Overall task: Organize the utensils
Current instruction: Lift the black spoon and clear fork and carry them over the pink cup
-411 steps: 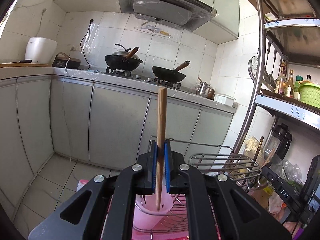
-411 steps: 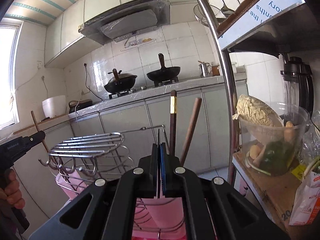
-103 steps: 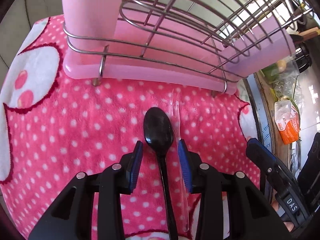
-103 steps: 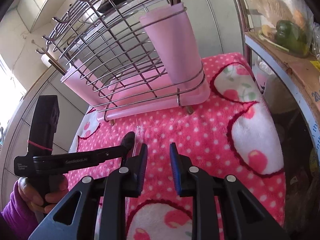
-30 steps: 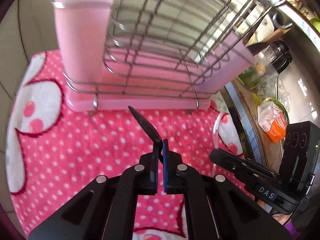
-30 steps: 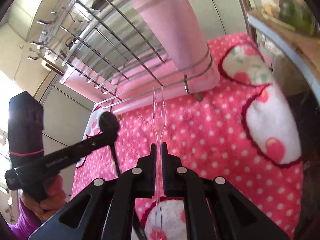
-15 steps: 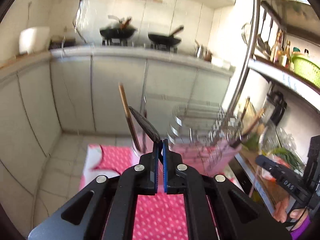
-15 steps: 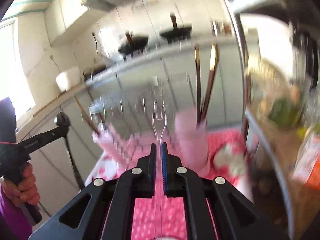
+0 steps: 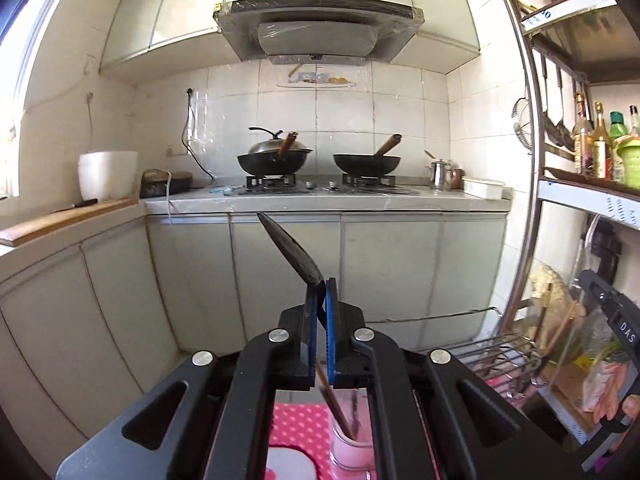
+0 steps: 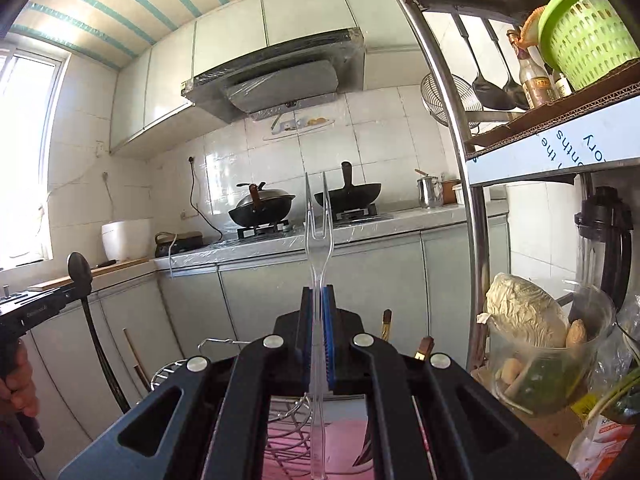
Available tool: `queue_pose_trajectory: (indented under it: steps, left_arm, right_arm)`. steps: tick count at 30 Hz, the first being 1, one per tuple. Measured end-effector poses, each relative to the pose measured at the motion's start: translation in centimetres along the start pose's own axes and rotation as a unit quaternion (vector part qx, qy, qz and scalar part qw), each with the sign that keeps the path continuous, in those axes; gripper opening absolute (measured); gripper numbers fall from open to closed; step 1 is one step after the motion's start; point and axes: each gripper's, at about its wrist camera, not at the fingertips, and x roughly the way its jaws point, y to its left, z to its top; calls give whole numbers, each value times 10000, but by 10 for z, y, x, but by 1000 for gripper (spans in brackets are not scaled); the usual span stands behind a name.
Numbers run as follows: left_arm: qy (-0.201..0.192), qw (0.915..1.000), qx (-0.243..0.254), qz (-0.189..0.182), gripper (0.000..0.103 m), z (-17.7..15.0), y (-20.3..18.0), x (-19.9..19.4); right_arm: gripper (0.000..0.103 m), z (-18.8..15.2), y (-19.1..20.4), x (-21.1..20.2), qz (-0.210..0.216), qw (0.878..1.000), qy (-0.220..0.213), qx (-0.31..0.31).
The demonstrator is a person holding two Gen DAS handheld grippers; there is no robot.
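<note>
My left gripper (image 9: 320, 284) is shut on a black spoon (image 9: 290, 250), bowl up and tilted left; it also shows in the right wrist view (image 10: 80, 270). Below it stands a pink utensil cup (image 9: 350, 450) holding a wooden chopstick (image 9: 334, 406). My right gripper (image 10: 319, 292) is shut on a clear plastic fork (image 10: 316, 220), tines up. Beneath it is the pink cup (image 10: 340, 454) at the wire dish rack (image 10: 288, 436), with dark chopsticks (image 10: 386, 330) sticking up. Both grippers are held high above the rack.
A pink dotted towel (image 9: 296, 424) lies under the rack. A metal shelf post (image 10: 460, 152) and shelves with a vegetable bowl (image 10: 540, 344) stand at the right. Counter with woks (image 9: 320, 160) is across the room.
Both grippers have lifted from the towel with spoon and fork and tilted up to level, now held above the rack's cups.
</note>
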Motion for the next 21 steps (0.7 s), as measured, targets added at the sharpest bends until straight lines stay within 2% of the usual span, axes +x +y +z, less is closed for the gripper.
queue_pose_trajectory:
  steps: [7, 13, 21]
  left_arm:
    - [-225, 9990, 256, 273, 3, -5, -4, 20]
    - [-487, 9907, 1081, 672, 3, -25, -28, 32]
    - [-423, 9883, 1343, 585, 3, -47, -40, 43]
  right_arm:
    - [5, -14, -2, 20, -193, 9994, -169, -221]
    - [5, -28, 2, 26, -233, 9988, -196, -372]
    - [5, -49, -2, 33, -244, 9991, 16, -339]
